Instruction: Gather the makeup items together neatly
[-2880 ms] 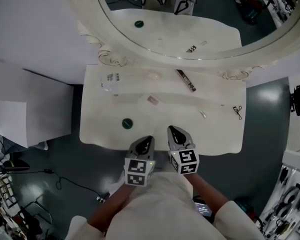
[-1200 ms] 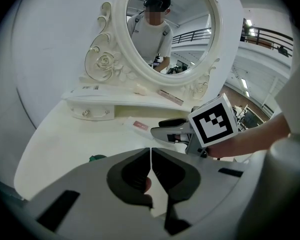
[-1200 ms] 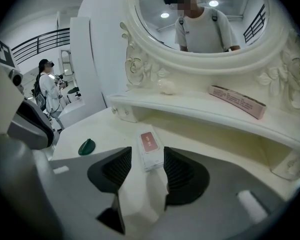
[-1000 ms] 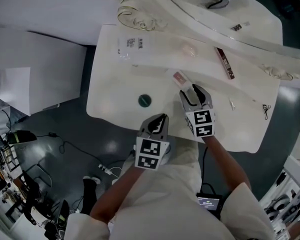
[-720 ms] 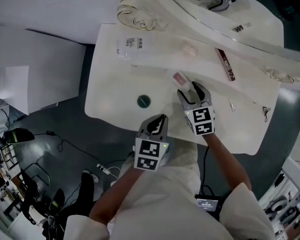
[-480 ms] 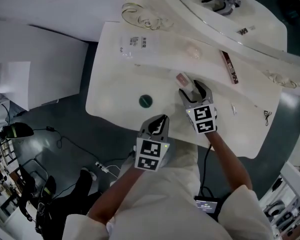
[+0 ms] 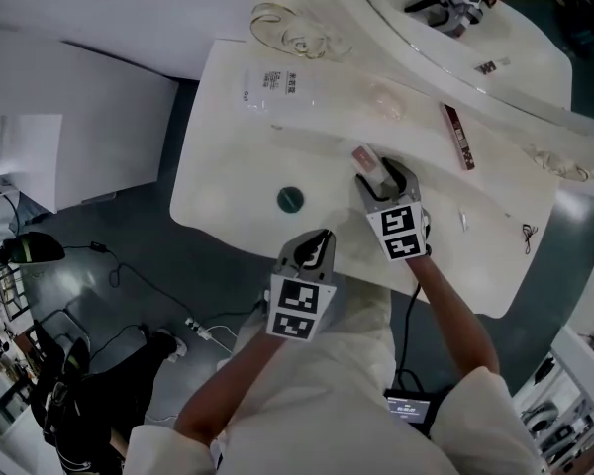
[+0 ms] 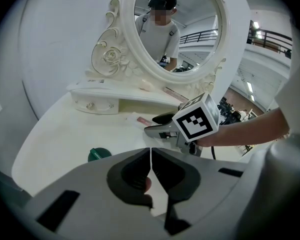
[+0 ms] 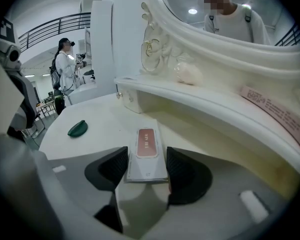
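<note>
A flat white packet with a dusty-red label lies on the white vanity top. My right gripper is open around its near end, one pad on each side, and the jaws have just been opening. From above, the right gripper sits over the packet. My left gripper hangs shut and empty at the table's front edge. A dark green round lid lies to its left, also in the left gripper view.
On the raised shelf under the oval mirror lie a clear labelled bag, a pale pink puff and a long dark-red box. A small white tube and an eyelash curler lie to the right.
My right gripper has gone from the table's front edge forward to the packet and settled around it with its jaws wider. The left gripper has stayed put.
</note>
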A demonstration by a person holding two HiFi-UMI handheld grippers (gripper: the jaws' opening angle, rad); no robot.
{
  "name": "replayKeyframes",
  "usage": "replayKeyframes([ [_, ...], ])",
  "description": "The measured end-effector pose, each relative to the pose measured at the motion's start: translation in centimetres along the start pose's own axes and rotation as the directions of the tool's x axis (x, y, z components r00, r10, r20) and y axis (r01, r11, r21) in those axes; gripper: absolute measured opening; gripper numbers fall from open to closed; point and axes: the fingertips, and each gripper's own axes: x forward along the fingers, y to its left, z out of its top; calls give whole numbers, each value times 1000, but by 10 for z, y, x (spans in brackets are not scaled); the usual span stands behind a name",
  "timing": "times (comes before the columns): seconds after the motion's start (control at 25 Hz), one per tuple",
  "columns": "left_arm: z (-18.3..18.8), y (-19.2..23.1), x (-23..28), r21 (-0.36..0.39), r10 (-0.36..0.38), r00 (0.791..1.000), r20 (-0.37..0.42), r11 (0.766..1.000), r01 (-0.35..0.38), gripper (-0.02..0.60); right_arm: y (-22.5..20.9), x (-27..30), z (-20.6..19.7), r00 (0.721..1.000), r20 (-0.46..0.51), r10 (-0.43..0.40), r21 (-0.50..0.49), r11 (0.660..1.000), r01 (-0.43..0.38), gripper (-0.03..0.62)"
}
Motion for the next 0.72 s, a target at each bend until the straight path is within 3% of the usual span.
replayKeyframes([
  [0.72, 3, 0, -5, 9, -14, 1000, 4, 1000, 14, 18, 6, -11, 5, 1000, 24, 15, 33, 999, -15, 216],
])
